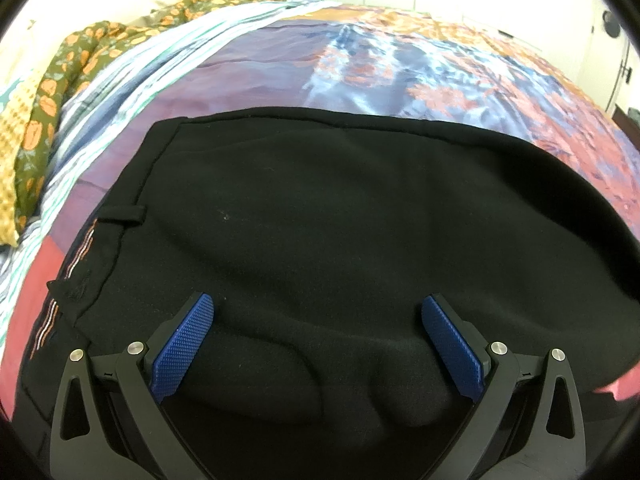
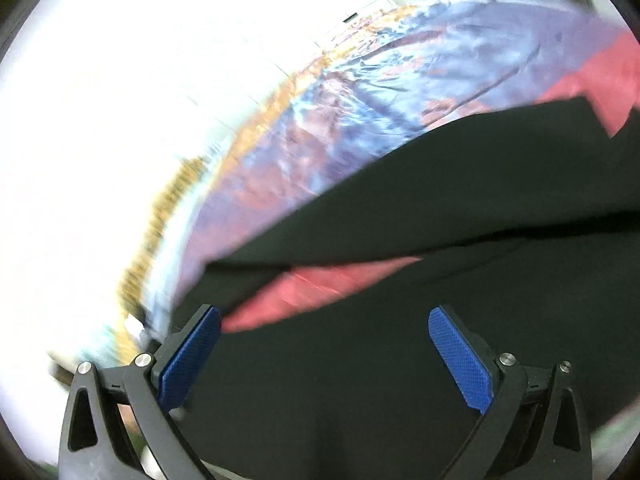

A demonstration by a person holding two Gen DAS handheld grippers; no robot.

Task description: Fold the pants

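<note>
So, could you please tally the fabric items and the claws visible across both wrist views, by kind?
Black pants: 1
Multicoloured bedspread: 1
Olive floral cloth: 1
Striped pale sheet: 1
Open claws with blue pads: 2, left claw and right claw
Total: 6

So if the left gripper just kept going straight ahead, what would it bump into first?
Most likely the black pants: the open left gripper points right over them, though how high it hovers is unclear.
</note>
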